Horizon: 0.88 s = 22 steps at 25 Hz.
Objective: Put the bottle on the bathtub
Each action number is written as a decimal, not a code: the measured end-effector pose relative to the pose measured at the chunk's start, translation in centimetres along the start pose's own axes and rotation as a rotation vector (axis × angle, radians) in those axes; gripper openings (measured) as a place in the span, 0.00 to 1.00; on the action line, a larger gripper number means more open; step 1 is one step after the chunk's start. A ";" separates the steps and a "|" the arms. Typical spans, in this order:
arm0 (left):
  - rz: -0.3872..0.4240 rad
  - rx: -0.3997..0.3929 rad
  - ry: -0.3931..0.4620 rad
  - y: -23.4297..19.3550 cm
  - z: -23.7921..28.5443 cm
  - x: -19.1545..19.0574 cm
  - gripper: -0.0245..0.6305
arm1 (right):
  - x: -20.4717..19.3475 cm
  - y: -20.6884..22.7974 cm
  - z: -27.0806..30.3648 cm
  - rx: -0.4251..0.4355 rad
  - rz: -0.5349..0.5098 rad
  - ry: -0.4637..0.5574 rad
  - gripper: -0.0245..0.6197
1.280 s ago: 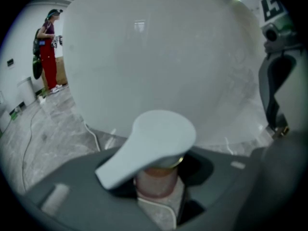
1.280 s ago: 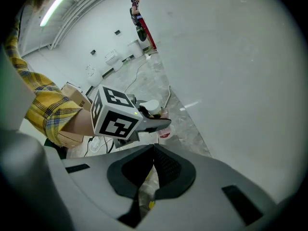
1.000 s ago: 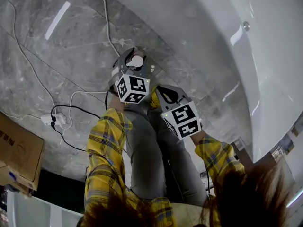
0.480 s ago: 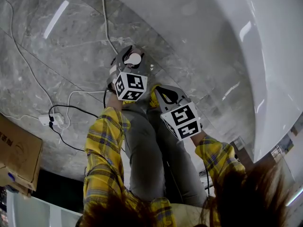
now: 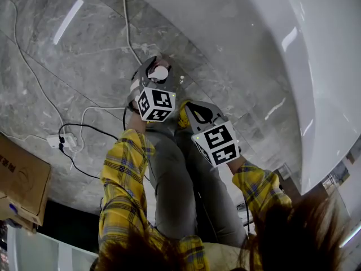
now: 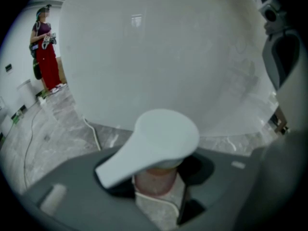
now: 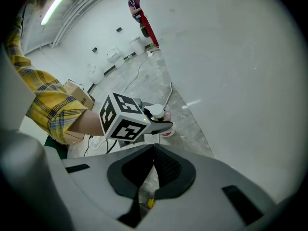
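Left gripper view: bottle (image 6: 159, 146) between just-opening left gripper (image 6: 159, 177) fingers (image 6: 77, 189), seemingly untouched.

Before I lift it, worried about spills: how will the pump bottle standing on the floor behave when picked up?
The bottle looks like rigid plastic, so it is probably stiff. Its broad pump head overhangs the narrower part below, so it may tip if nudged. Its round sides could slip or roll.
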<state>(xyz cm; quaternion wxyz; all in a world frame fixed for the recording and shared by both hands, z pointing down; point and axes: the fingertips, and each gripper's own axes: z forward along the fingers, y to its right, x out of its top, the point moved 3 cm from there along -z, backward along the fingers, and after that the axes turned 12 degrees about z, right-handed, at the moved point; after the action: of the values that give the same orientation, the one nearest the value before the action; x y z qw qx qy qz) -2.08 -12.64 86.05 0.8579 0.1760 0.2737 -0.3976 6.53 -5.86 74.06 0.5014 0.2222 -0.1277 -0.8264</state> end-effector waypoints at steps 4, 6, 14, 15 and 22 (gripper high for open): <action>-0.015 -0.009 -0.014 0.0 -0.1 -0.5 0.41 | 0.1 -0.2 0.0 0.001 0.005 0.001 0.06; -0.032 -0.010 -0.024 -0.2 -0.2 -0.8 0.42 | 0.2 -0.2 -0.1 0.000 0.005 0.003 0.06; -0.054 -0.020 -0.076 -0.3 -1.3 -2.4 0.49 | 0.4 -0.7 -0.7 -0.001 0.000 0.009 0.06; -0.048 -0.020 -0.076 -0.2 -1.4 -2.4 0.49 | 0.4 -0.8 -0.8 -0.001 -0.001 0.009 0.06; -0.054 -0.014 -0.085 -0.1 -2.2 -2.2 0.49 | 0.5 -1.2 -1.5 0.000 -0.011 0.009 0.06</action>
<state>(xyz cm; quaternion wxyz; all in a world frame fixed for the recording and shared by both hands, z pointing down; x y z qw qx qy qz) -4.07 -10.31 85.60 0.8589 0.1454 0.2445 -0.4258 6.16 -5.73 72.17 0.4973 0.2266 -0.1244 -0.8282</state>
